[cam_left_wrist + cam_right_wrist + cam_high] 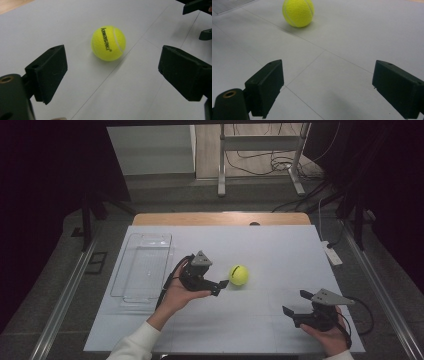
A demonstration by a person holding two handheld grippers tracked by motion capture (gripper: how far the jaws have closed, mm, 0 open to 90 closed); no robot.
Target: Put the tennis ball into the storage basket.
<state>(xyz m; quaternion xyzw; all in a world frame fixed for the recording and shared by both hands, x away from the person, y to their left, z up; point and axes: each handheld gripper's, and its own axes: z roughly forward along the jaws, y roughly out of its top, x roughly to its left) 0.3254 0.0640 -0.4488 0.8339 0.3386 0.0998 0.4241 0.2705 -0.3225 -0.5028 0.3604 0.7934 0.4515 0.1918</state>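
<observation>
High view: clear plastic tray (pixel 142 267) is sitting at 9 o'clock on the white tabletop (pixel 270 250), nothing visible inside it. Left gripper (pixel 221 287) is hovering just beside the yellow tennis ball (pixel 238 275), ball at its 2 o'clock, jaws spread, gripping nothing. Right gripper (pixel 295 302) is resting at 5 o'clock on the table, well apart from the ball, jaws released.

Left gripper view: ball is lying at 12 o'clock ahead of the wide-open jaws, not between them, "kawasaki" print facing up.

Right gripper view: ball is sitting far off at 11 o'clock; tray corner (pixel 229 5) is peeking in at 10 o'clock; jaws are standing open over bare tabletop.
</observation>
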